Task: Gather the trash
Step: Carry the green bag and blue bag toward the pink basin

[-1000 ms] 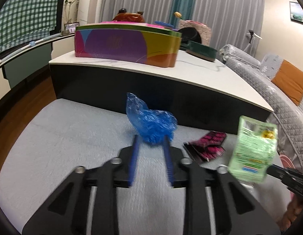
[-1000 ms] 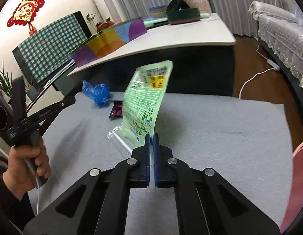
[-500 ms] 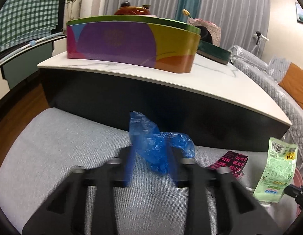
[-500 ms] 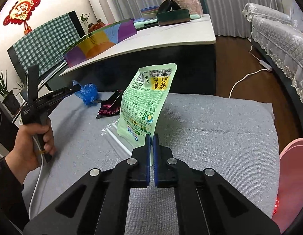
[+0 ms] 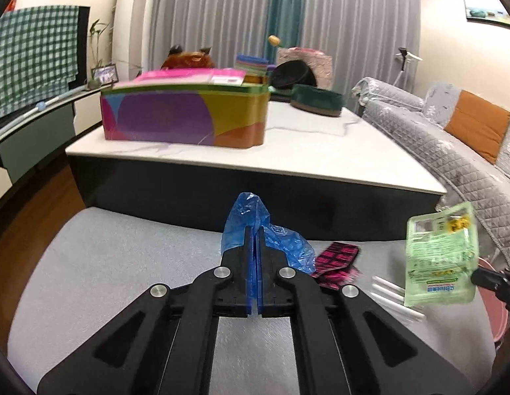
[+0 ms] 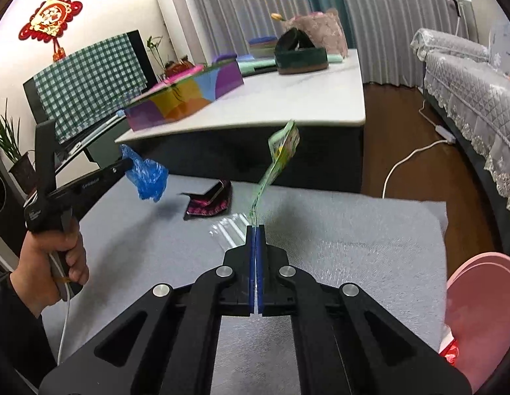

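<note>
Left wrist view: left gripper (image 5: 255,230) fingers closed on blue bag (image 5: 251,219), bag lifted clear of grey mat (image 5: 123,263). Pink-black wrapper (image 5: 337,260) lying on mat just right of bag. White sticks (image 5: 393,296) on mat beside wrapper. Green pouch (image 5: 439,260) held off the mat at right edge by right gripper (image 5: 478,278). Pink bin (image 5: 495,299) partly visible behind pouch. Multicolour box (image 5: 185,118) on white worktop (image 5: 320,144) beyond mat.

Right wrist view: right gripper (image 6: 255,228) fingers closed on lower edge of green pouch (image 6: 278,161), pouch seen nearly edge-on, standing up and tilted right. Clear packet with white sticks (image 6: 228,227) on mat (image 6: 353,230) just beside fingertips. Wrapper (image 6: 208,202) on mat, between pouch and bag. Left gripper (image 6: 128,164) held in hand (image 6: 54,263) at left, clamping blue bag (image 6: 146,177) above mat. Pink bin (image 6: 478,309) at lower right, off mat edge
</note>
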Motion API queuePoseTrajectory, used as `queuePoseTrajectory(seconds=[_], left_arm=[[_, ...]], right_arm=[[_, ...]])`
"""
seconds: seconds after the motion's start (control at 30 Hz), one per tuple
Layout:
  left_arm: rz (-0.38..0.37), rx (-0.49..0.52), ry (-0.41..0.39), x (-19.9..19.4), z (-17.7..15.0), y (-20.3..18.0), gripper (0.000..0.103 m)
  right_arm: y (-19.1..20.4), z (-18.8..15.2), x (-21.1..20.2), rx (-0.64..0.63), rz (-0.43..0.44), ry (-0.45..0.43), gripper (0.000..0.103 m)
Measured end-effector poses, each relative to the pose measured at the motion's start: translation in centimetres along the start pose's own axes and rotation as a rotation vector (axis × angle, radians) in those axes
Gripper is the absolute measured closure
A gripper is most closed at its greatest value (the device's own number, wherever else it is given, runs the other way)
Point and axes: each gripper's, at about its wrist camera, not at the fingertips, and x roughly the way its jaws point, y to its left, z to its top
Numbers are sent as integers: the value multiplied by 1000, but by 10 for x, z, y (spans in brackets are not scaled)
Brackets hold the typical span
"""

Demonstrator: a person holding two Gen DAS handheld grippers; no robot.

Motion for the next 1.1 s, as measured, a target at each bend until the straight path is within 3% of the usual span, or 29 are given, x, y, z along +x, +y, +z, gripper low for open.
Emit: queuePoseTrajectory(seconds=[0.63,1.1], left_arm=[[-91,68,-4,-91,-33,-41,102],[-158,92,-22,-114,-42,-69,102]], right_arm=[[19,-9,-74,-56,-93,-64,103],[17,-5,-128,-68,-160,-140,103]])
